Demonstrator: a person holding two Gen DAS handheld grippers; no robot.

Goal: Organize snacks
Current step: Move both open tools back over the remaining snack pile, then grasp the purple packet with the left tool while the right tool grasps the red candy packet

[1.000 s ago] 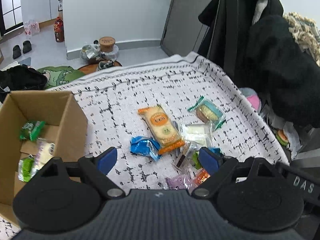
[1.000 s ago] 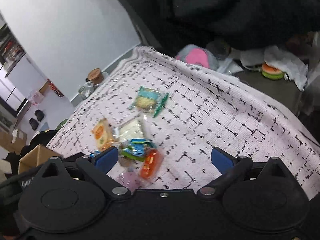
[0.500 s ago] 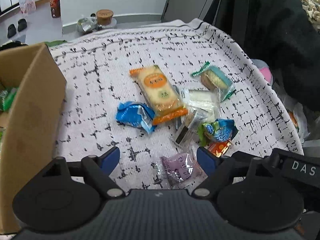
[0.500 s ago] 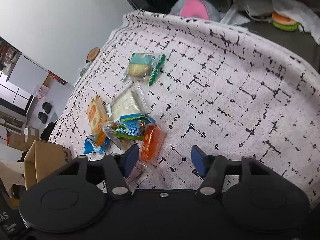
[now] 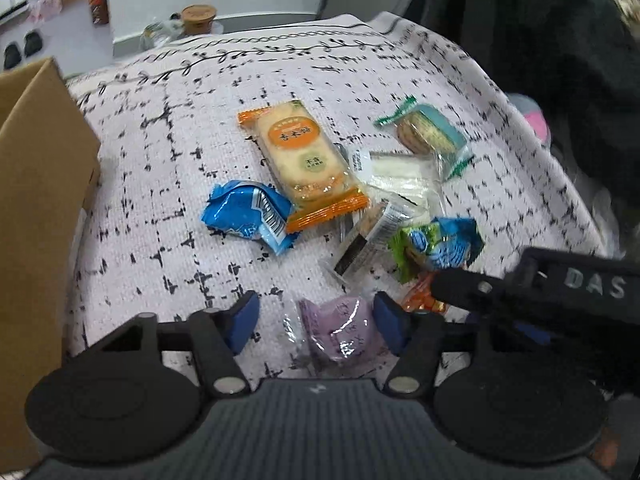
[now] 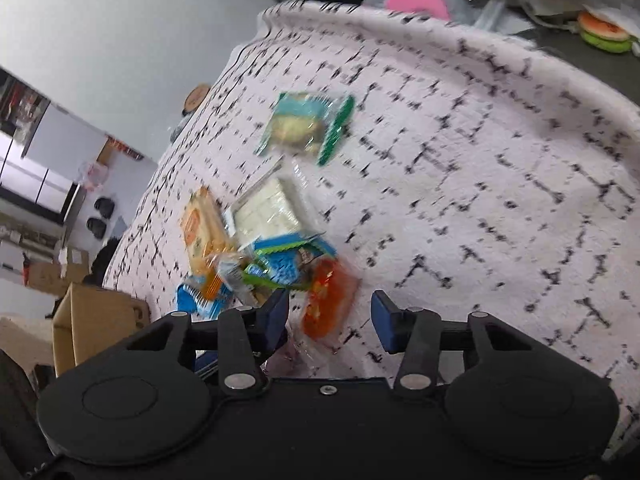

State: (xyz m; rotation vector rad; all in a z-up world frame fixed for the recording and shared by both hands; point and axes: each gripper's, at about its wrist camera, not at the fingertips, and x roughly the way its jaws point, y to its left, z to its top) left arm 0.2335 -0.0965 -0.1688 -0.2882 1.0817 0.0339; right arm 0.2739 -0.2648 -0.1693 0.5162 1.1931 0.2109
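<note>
In the left wrist view, a cardboard box (image 5: 36, 208) fills the left edge of the frame, standing on the desk's white cloth with black marks (image 5: 168, 128). Right of it, near the middle, a blue packet (image 5: 248, 216) lies touching an orange cracker pack (image 5: 304, 160). Further right are a clear wrapper with a white bar (image 5: 400, 172), a teal-and-green biscuit pack (image 5: 428, 136) and a blue-green packet (image 5: 436, 248). At lower centre the left gripper (image 5: 316, 320) has its jaws closing around a purple packet (image 5: 340, 332); the right pad is at the wrapper's edge, the left pad still apart from it. The other gripper's black body enters from the lower right.

In the right wrist view, which is blurred, the box (image 6: 92, 324) sits at lower left and the snack pile in the centre left. The right gripper (image 6: 332, 316) is closing, an orange-red packet (image 6: 328, 300) between its pads, with gaps on both sides.
</note>
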